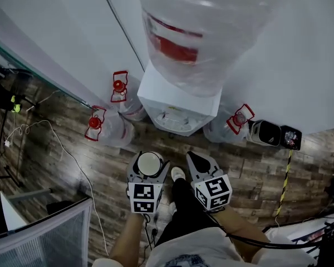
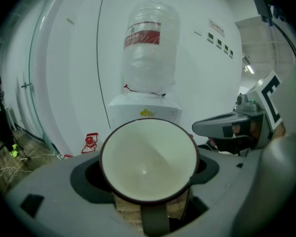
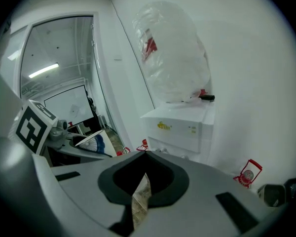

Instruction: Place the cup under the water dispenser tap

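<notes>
Cup [image 2: 148,162], base hidden, gripped in fingers of left gripper [image 1: 149,166], right gripper [image 1: 196,161] fingers closed, empty

Cup [image 2: 148,157]: smooth, glossy glazed interior | left gripper [image 2: 148,177]: matt grey plastic | bottle [image 1: 200,32]: clear wrinkled plastic | dispenser [image 1: 170,90]: smooth white plastic | floor [image 1: 72,149]: matt wood-grain planks

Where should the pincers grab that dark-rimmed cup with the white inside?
The dark-rimmed, white-lined cup stands upright, its handle towards the left gripper. So it is probably best to clamp the round body below the rim, one jaw on each flank, coming from the handle side, as it is held now.
</notes>
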A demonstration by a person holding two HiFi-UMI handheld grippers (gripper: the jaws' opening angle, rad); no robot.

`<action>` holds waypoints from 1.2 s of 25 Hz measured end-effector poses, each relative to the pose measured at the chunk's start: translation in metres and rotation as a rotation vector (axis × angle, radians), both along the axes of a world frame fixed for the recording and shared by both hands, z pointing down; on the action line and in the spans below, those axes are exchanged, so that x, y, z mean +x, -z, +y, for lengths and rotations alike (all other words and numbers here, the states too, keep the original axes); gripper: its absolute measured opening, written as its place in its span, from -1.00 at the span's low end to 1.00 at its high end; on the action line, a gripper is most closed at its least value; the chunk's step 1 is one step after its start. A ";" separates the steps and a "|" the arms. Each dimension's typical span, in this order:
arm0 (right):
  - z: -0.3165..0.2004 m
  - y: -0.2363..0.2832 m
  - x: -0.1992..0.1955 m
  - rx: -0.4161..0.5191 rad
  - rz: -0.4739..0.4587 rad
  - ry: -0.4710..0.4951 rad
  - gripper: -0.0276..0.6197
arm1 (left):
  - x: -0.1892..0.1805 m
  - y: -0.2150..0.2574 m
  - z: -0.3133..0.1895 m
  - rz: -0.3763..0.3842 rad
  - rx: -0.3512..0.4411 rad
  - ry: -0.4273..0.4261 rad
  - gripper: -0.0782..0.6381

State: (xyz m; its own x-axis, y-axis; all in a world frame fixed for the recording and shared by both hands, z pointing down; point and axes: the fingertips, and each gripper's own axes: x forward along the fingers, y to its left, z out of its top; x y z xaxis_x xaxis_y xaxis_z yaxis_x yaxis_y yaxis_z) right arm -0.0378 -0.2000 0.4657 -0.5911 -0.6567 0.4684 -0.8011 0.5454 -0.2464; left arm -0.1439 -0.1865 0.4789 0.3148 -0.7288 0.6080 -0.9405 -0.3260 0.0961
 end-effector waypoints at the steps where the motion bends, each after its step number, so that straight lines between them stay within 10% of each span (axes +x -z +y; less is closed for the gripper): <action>1: -0.004 -0.007 0.000 -0.005 0.001 -0.003 -0.86 | -0.001 -0.008 -0.006 0.000 -0.002 0.006 0.48; 30: -0.078 -0.191 -0.006 -0.042 -0.026 -0.086 -0.86 | -0.010 -0.201 -0.122 -0.079 0.000 -0.052 0.48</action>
State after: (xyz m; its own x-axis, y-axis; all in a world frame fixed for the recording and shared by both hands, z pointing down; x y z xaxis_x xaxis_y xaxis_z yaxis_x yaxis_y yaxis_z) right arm -0.0438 -0.2781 0.6564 -0.5459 -0.6855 0.4818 -0.8375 0.4641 -0.2886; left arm -0.1536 -0.3083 0.6798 0.3035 -0.7128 0.6323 -0.9269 -0.3747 0.0224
